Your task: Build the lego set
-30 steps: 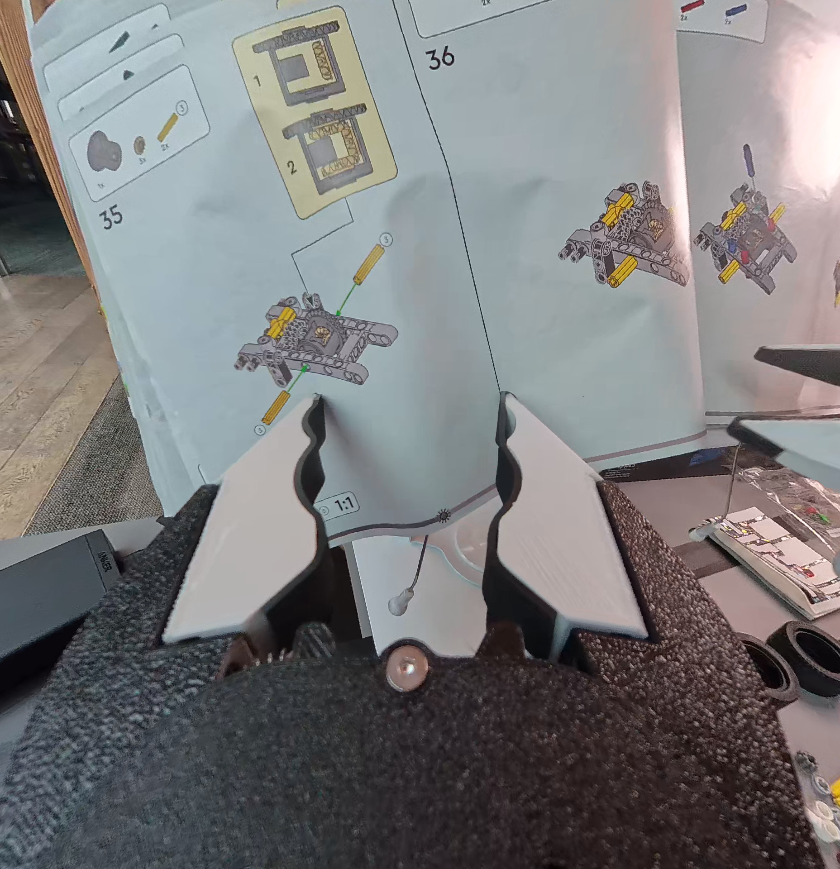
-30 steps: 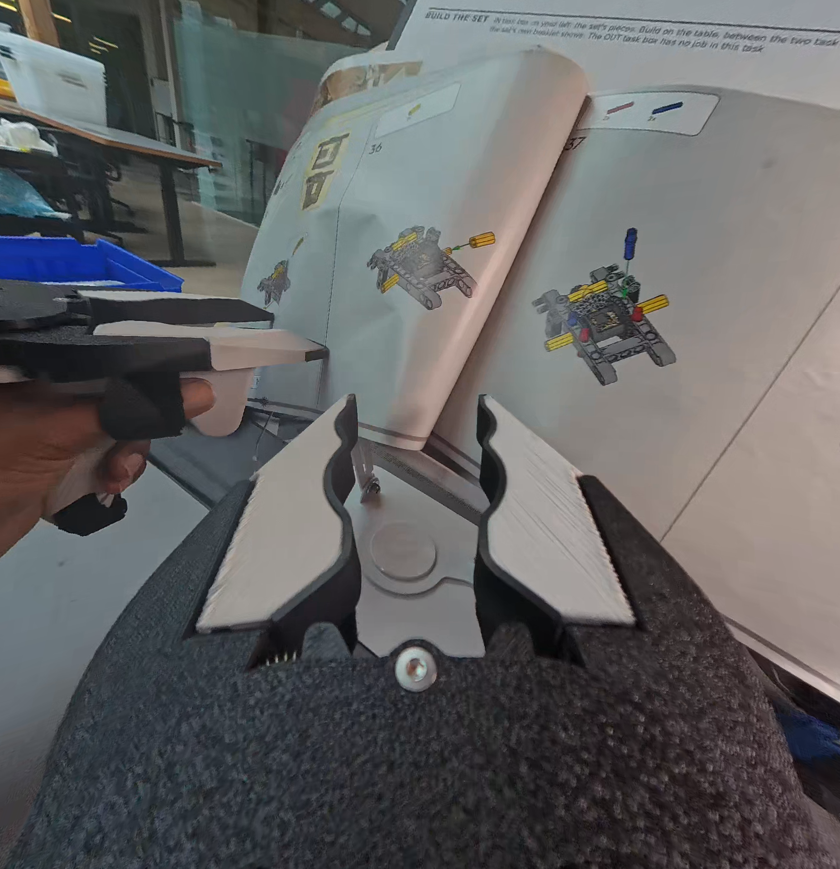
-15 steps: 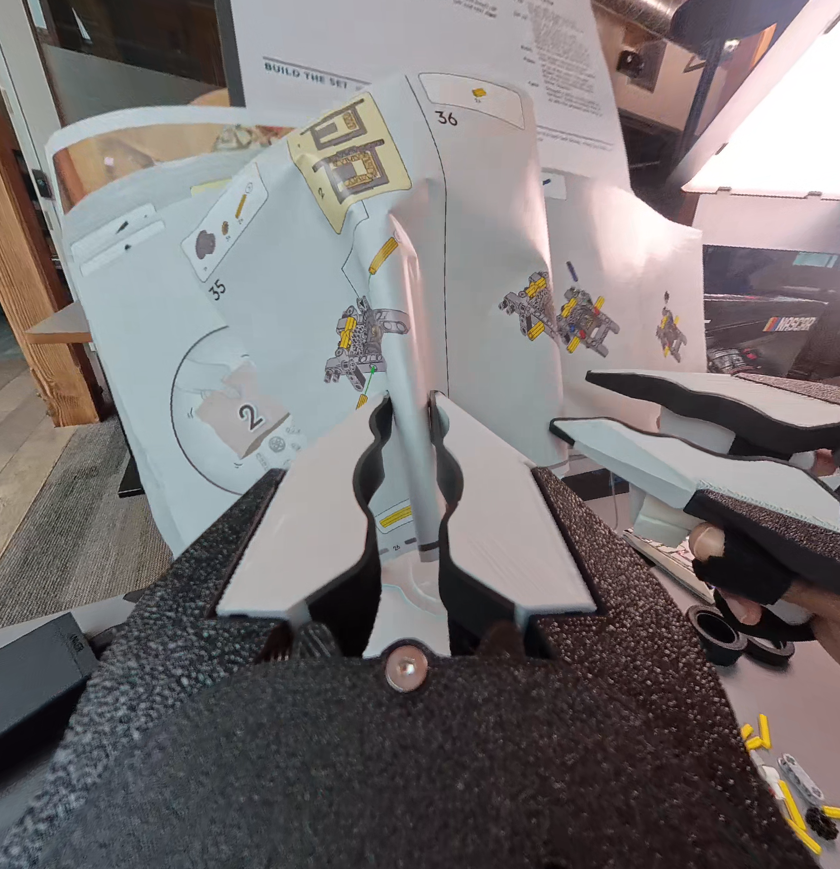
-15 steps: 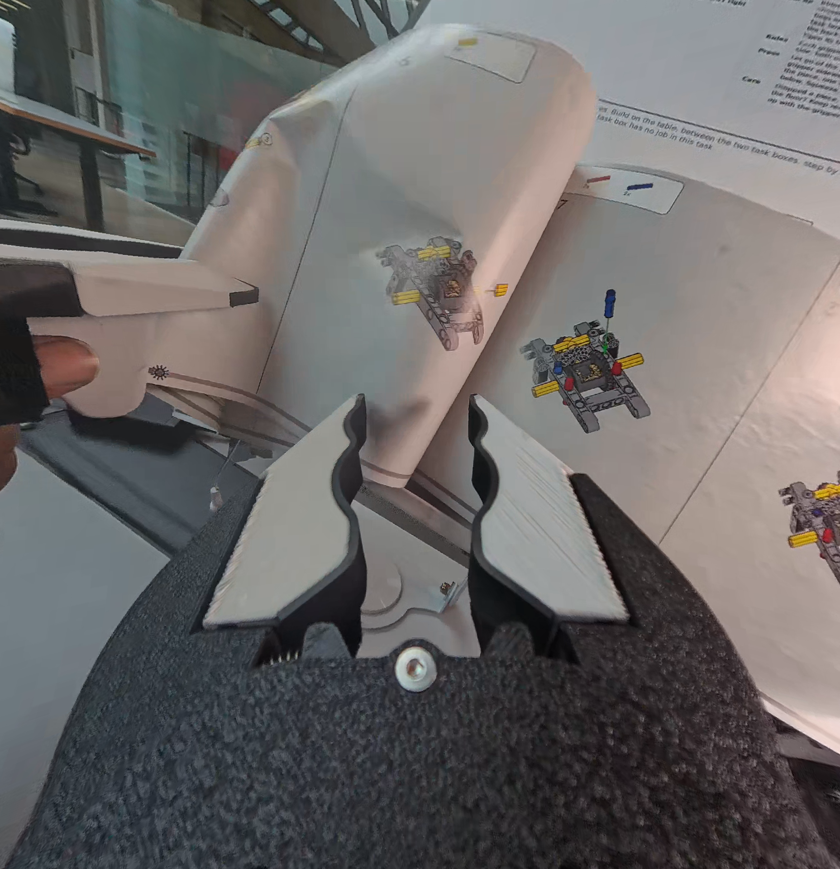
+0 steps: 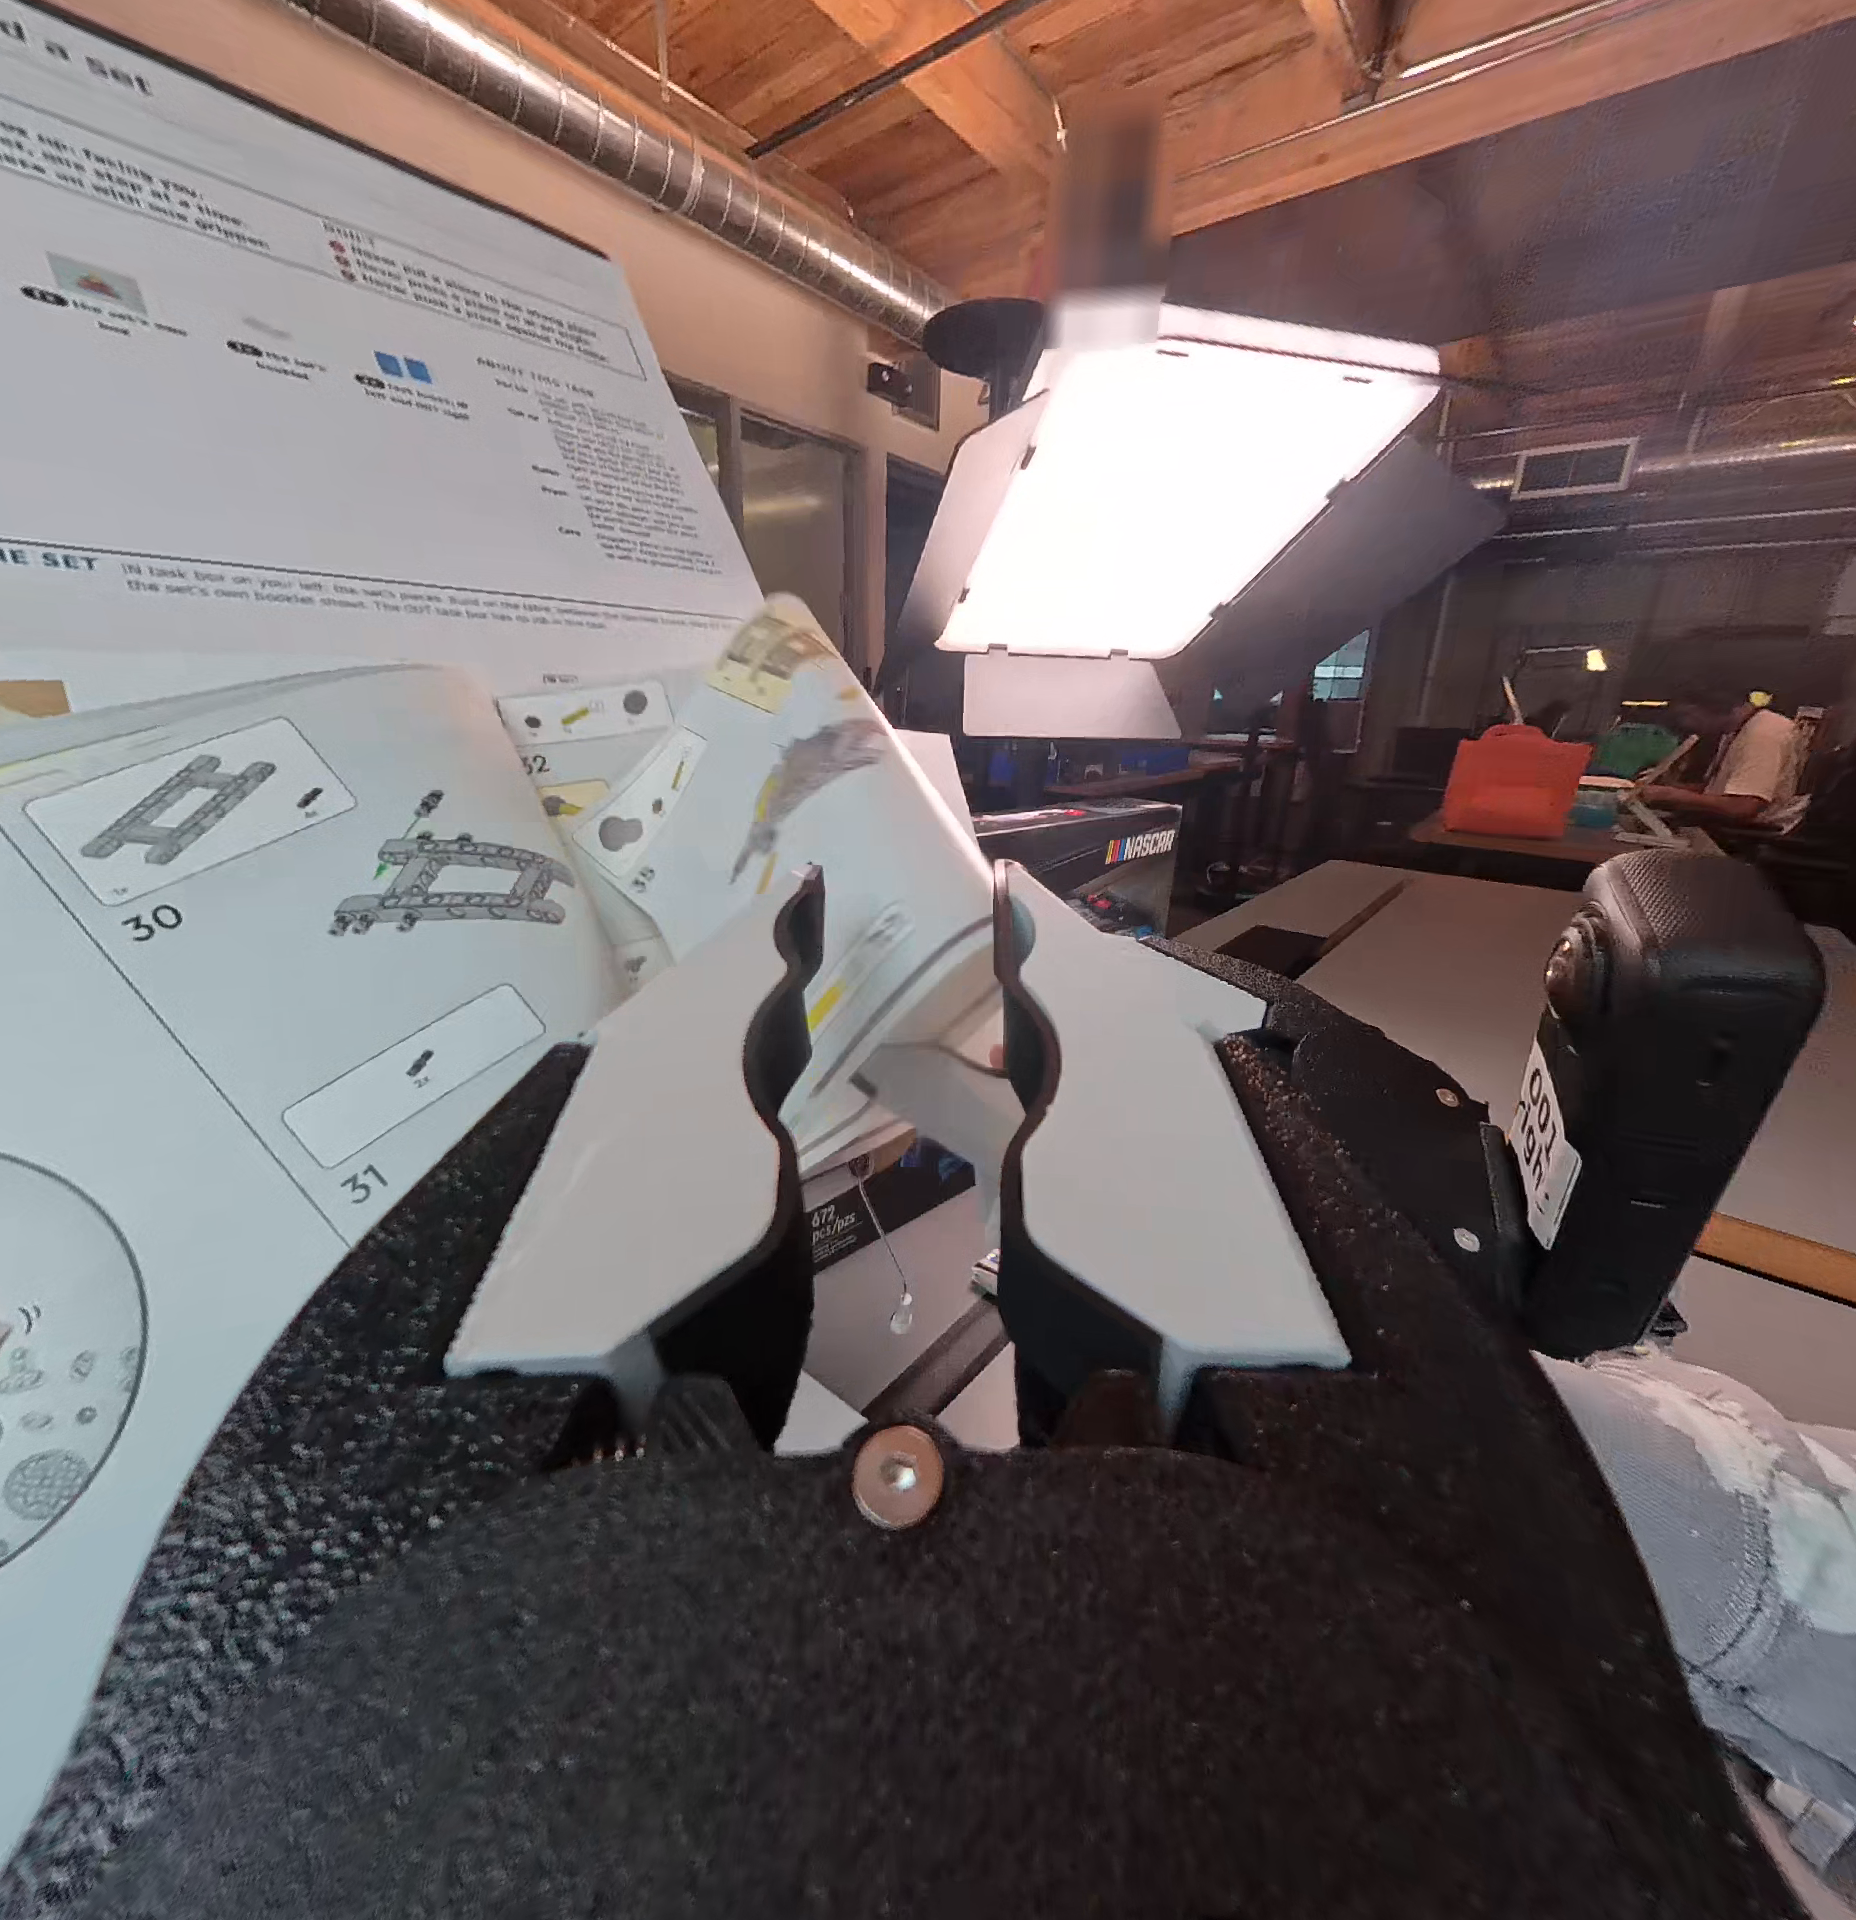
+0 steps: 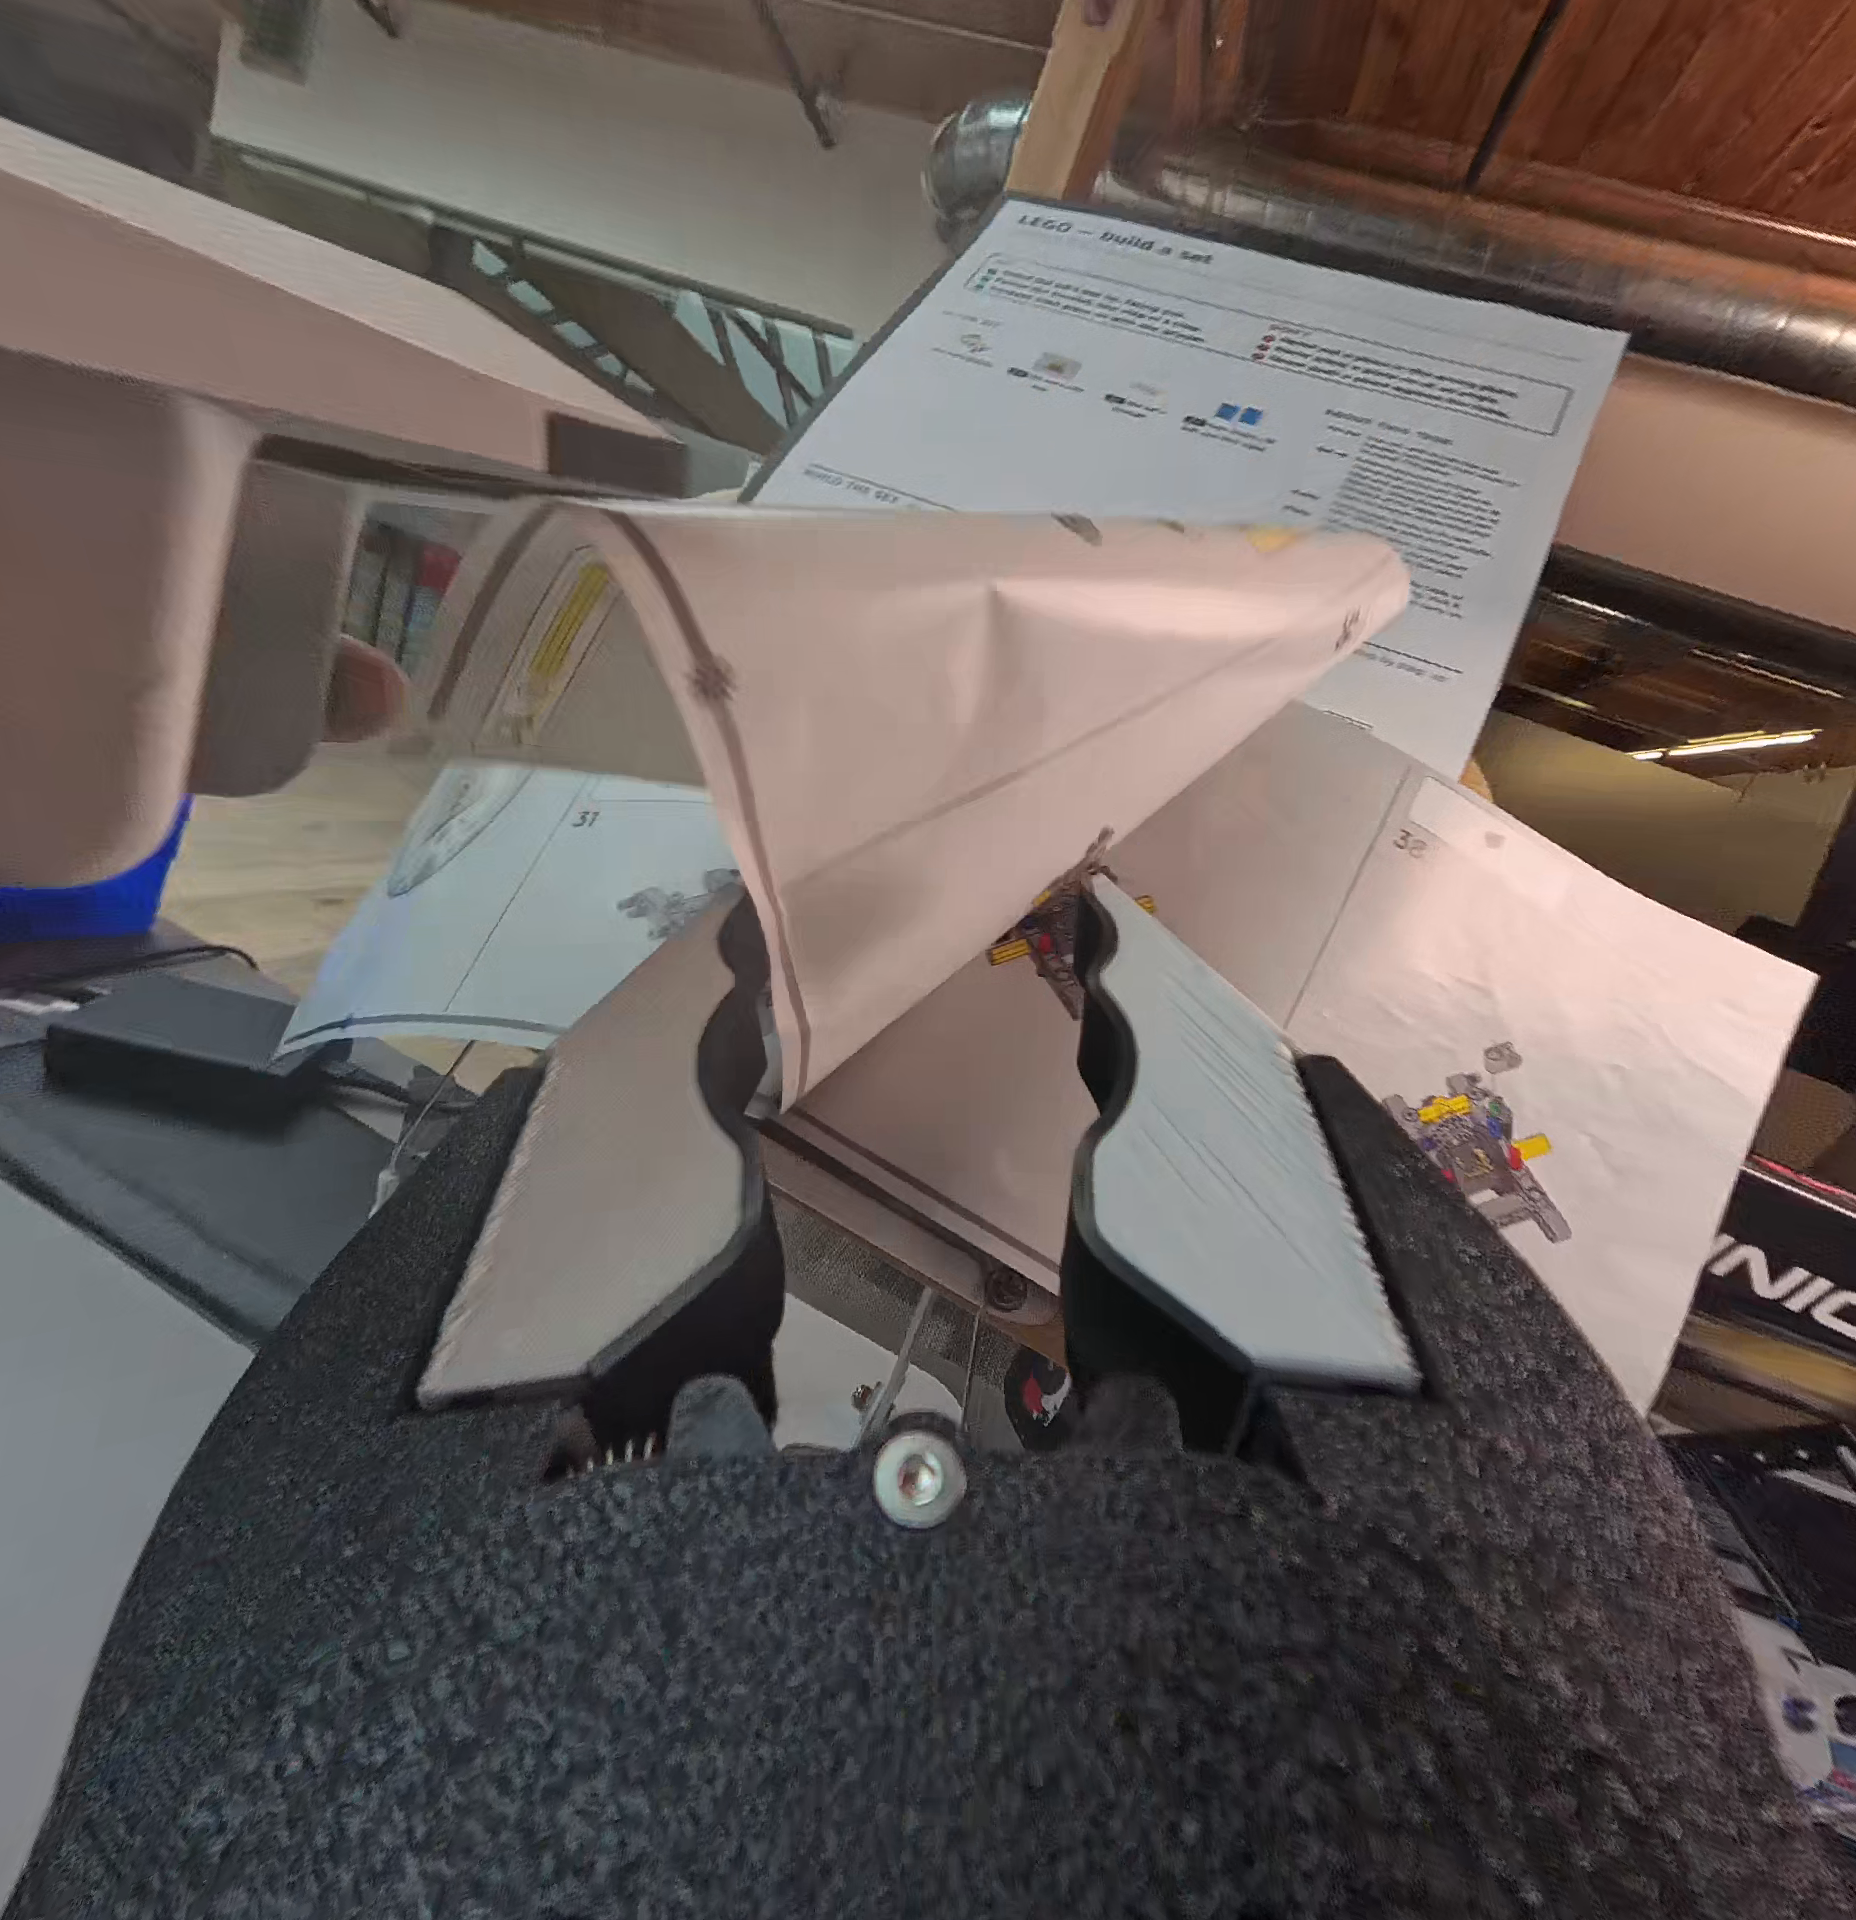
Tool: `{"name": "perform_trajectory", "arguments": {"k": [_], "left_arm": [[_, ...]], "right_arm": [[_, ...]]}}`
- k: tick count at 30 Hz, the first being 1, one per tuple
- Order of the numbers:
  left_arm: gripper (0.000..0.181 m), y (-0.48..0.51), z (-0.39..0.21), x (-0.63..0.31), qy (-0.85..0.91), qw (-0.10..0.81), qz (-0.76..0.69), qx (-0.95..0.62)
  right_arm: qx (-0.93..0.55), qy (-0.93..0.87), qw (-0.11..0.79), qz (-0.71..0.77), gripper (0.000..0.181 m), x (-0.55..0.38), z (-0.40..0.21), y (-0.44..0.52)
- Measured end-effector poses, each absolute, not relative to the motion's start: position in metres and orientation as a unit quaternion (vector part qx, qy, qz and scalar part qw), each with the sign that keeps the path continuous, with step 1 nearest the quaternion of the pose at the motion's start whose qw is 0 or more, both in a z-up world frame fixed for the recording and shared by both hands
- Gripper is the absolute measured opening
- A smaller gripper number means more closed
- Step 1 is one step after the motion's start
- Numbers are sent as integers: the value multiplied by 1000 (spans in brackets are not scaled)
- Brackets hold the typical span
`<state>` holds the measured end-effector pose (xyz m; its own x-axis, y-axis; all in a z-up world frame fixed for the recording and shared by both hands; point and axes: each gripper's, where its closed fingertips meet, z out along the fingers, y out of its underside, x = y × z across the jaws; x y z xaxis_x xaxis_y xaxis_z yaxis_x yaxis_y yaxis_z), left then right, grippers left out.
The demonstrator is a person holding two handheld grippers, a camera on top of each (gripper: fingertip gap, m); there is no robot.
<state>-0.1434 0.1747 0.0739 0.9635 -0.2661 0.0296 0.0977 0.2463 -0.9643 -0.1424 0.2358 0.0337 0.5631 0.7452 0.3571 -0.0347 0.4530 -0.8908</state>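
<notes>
Two grippers face one instruction booklet (image 5: pixel 228 997) propped upright behind the desk (image 5: pixel 1475 966). Your left gripper (image 5: pixel 908 914) has its fingers moderately parted around a lifted page (image 5: pixel 882 821); grip cannot be confirmed. Your right gripper (image 6: pixel 919 914) has its fingers wide apart, that curled page (image 6: pixel 955 675) between them, ungripped.

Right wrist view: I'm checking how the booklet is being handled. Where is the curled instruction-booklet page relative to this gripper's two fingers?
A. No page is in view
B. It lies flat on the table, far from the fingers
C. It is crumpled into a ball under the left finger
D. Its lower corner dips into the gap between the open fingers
D: the curled page arches above and its lower corner drops into the gap of the right gripper, whose fingers stand apart.
</notes>
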Motion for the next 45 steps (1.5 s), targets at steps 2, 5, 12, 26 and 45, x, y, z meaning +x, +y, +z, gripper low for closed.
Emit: {"name": "perform_trajectory", "arguments": {"k": [2, 5, 12, 26, 45], "left_arm": [[34, 167, 82, -149, 67, 800, -112, -586], [34, 164, 77, -164, 44, 800, -114, -588], [36, 185, 18, -204, -2, 743, -51, -667], [60, 221, -43, -237, 9, 670, 84, -738], [49, 235, -45, -279, 19, 650, 158, -744]], "right_arm": [[-464, -356, 761, 280, 50, -124, 39, 246], [-496, -322, 746, 307, 46, -102, 35, 265], [-562, -251, 723, 313, 26, -53, 18, 322], [-619, -261, 680, 293, 0, -20, -20, 391], [-662, -366, 637, 147, 19, -29, -42, 431]]}}
